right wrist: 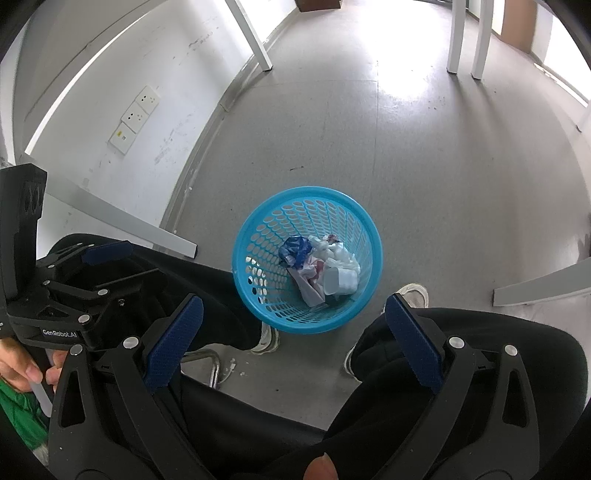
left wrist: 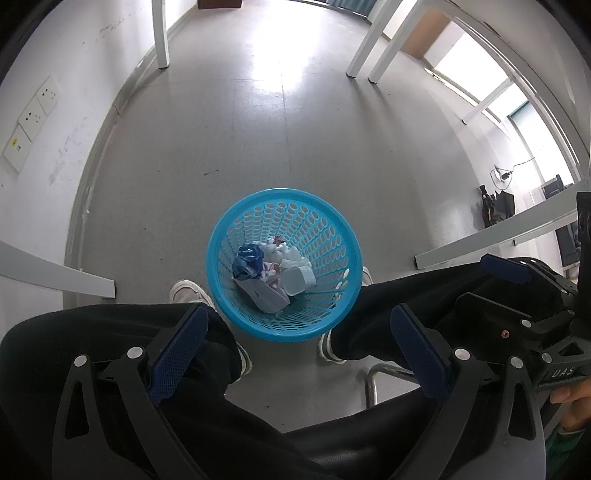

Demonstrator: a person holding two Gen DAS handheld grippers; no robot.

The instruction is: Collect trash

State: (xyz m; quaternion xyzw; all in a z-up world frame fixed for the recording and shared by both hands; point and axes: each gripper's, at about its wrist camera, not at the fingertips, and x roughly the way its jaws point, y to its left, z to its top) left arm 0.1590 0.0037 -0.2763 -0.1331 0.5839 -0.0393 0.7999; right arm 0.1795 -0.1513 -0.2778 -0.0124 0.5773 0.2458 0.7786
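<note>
Wall sockets (left wrist: 35, 110) sat at the far left on a scuffed white wall, their lowest plate unreadable; a white table leg (left wrist: 161, 35) stood beyond, its top cut off by the frame edge. Left gripper (left wrist: 299, 354) hung over the seated person's dark trousers (left wrist: 122, 332), its blue-padded fingers (left wrist: 177, 358) spread wide with nothing between them; a white shoe (left wrist: 188, 291) showed only partly past the left knee. Blue perforated basket (left wrist: 284, 262) stood on the grey floor (left wrist: 258, 147) between the person's feet, centre of both views, its near rim hidden in part by the knees; trash (left wrist: 273, 273) lay in its bottom: a crumpled dark blue wrapper (left wrist: 248, 261), white tissue, a small white tub (left wrist: 293, 282) and a flat packet whose print could not be made out. Right gripper (right wrist: 293, 341) was likewise parted and empty above the lap, its body only partly in the left-wrist view; a hand (right wrist: 16, 363) on the left gripper's handle was cut off at the edge; a chrome chair tube (right wrist: 210, 363) was mostly hidden.
</note>
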